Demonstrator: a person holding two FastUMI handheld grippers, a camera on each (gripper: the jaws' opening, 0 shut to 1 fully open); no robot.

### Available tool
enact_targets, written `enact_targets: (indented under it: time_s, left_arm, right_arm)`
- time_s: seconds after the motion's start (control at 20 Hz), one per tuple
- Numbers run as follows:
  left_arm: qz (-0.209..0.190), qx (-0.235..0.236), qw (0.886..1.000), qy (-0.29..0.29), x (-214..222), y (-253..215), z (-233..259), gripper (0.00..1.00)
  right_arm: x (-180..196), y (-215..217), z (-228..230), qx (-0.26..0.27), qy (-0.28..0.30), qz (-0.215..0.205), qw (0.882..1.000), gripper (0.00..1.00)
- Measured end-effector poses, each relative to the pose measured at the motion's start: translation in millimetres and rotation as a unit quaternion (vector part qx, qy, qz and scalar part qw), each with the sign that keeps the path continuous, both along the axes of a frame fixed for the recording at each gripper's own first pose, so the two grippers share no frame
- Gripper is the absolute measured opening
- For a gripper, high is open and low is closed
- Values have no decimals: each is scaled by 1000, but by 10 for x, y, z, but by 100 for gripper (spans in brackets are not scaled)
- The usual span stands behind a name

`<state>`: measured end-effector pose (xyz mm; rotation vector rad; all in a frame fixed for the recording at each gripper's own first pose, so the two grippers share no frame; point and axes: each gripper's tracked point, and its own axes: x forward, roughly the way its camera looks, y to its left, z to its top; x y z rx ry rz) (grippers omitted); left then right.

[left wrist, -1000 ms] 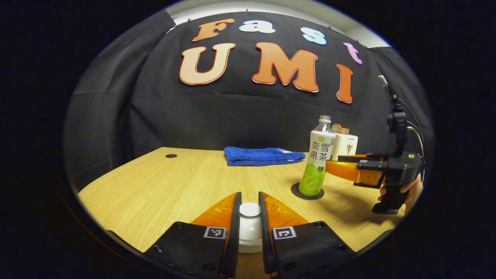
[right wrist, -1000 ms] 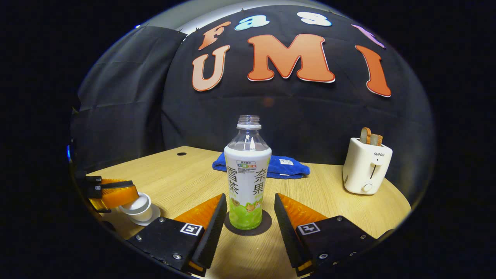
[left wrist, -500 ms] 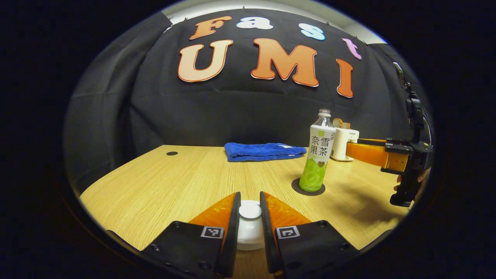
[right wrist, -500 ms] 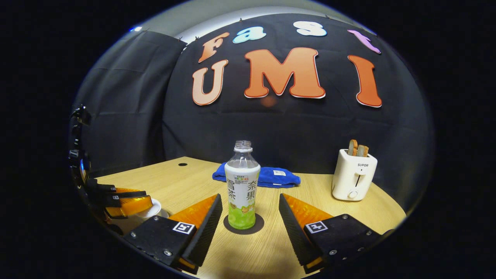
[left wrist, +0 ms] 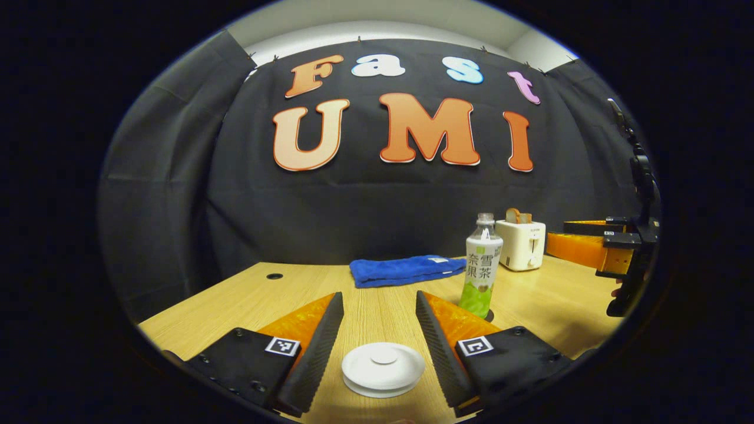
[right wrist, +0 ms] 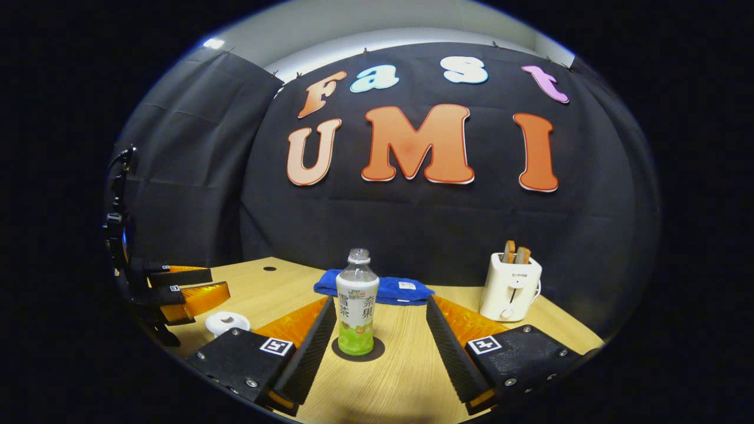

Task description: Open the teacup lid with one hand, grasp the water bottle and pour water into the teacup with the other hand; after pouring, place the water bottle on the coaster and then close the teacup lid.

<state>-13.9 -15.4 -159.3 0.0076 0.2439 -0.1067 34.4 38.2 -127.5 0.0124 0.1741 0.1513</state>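
The white teacup (left wrist: 383, 383) stands on the table with its round lid (left wrist: 383, 364) lying on top. My left gripper (left wrist: 379, 294) is open, its fingers apart on either side of the lid and not touching it. The uncapped water bottle (right wrist: 356, 312), white and green label, stands upright on the dark round coaster (right wrist: 377, 352). My right gripper (right wrist: 380, 298) is open, its fingers either side of the bottle and clear of it. In the right gripper view the lidded teacup (right wrist: 227, 323) sits at the left below the left gripper (right wrist: 188, 285). The bottle (left wrist: 483, 274) and the right gripper (left wrist: 556, 231) appear in the left gripper view.
A folded blue towel (left wrist: 406, 271) lies at the back of the wooden table (left wrist: 247, 300). A white toaster (right wrist: 509, 285) holding bread slices stands at the back right. A small dark hole (left wrist: 274, 275) marks the far left of the tabletop.
My left gripper has opened, let go of the lid's knob and drawn back; the lid rests on the cup. My right gripper has pulled away from the bottle, staying open.
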Motion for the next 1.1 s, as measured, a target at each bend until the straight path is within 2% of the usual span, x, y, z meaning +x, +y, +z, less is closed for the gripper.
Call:
enact_targets:
  time_s: [0.1, 0.3, 0.6, 0.8, 0.9, 1.1]
  left_arm:
    - [3, -7, 1000, -13, -4, -33, 120, 87]
    - [21, 1, 999, -51, -36, 34, 413, 87]
    - [65, -7, 991, -115, -96, 270, 823, 84]
    - [84, -6, 989, -124, -117, 391, 914, 87]
    - [83, 0, 989, -122, -124, 376, 907, 84]
    - [71, -2, 991, -112, -108, 308, 863, 86]
  right_arm:
    - [-61, -70, 108, -18, -19, -17, 1000, 92]
    - [-196, -50, 206, -50, -44, -30, 997, 95]
    - [-313, 32, 403, -47, -67, -28, 996, 98]
    - [-321, 21, 334, -50, -59, -35, 996, 98]
    - [-320, 26, 307, -48, -54, -37, 997, 99]
    - [-314, 21, 296, -44, -53, -40, 997, 98]
